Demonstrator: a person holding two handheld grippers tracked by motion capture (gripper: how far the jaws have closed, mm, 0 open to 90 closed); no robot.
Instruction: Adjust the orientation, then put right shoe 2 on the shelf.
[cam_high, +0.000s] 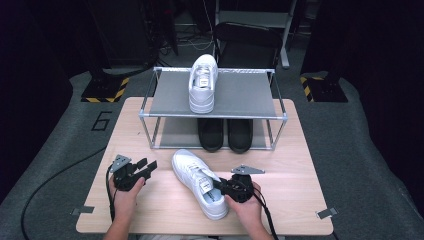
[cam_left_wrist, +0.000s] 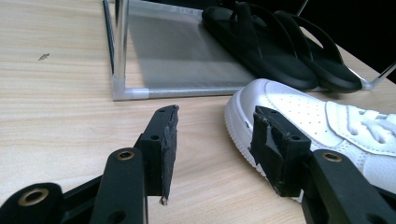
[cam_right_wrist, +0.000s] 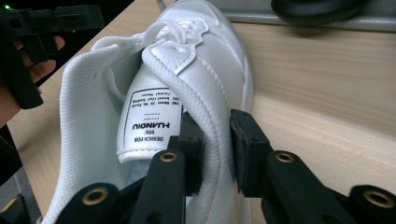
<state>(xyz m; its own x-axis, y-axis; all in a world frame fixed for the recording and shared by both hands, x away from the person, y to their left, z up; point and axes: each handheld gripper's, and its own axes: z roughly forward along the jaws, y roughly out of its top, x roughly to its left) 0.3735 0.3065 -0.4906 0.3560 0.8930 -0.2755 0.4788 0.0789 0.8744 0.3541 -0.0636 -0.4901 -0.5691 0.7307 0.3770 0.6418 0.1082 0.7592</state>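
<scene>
Sneaker (cam_high: 199, 181) lies on table (cam_high: 280, 150) before rack (cam_high: 280, 116), mate (cam_high: 203, 82) on top shelf, likely its destination. Right gripper (cam_right_wrist: 215, 140) pinches the collar for lifting. Left gripper (cam_left_wrist: 215, 140) waits beside toe, jaws wide, empty.

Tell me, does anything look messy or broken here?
One white sneaker lies slanted on the table, apart from its partner on the rack's top shelf. The left gripper's pads look ragged and chipped at the edges.
</scene>
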